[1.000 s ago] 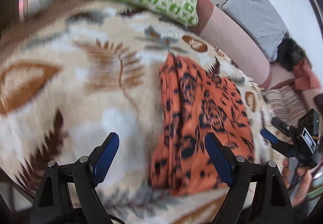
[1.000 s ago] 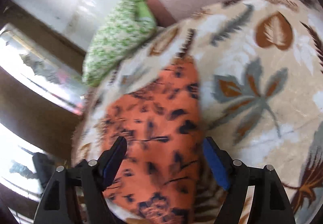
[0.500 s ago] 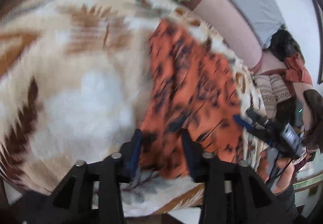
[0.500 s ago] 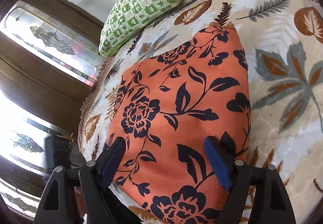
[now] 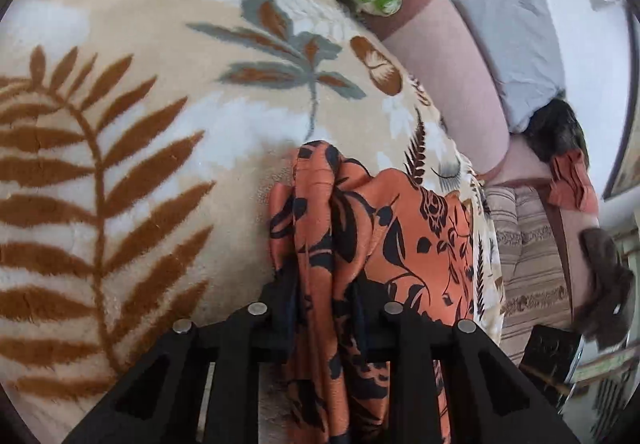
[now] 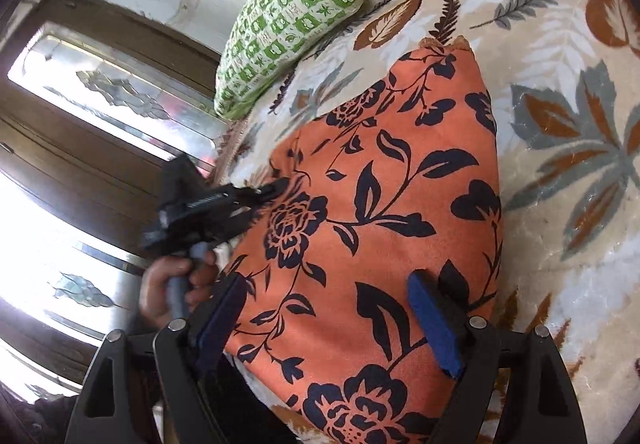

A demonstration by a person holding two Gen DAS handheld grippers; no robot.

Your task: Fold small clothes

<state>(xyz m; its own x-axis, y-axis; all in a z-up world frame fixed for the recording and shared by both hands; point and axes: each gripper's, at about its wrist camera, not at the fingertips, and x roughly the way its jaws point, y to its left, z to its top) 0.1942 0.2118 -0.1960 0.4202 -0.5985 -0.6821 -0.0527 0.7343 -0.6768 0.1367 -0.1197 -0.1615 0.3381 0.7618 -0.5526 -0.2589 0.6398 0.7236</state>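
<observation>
An orange garment with a black flower print lies on a leaf-patterned blanket. My left gripper is closing its jaws on the garment's left edge, and the fabric bunches up in folds between its fingers. In the right wrist view the garment lies spread flat, and the left gripper bites its far-left edge, held by a hand. My right gripper hovers open over the garment's near end, its blue pads wide apart and not pressing the cloth.
A green checked pillow lies at the blanket's far end, against a pink sofa back. A grey cloth and dark clothes lie on the sofa beyond. A wooden door with patterned glass stands to the left.
My left gripper moved in onto the garment's edge and narrowed its jaws from wide apart to pinching the fabric. The right gripper sank slightly and stayed open.
</observation>
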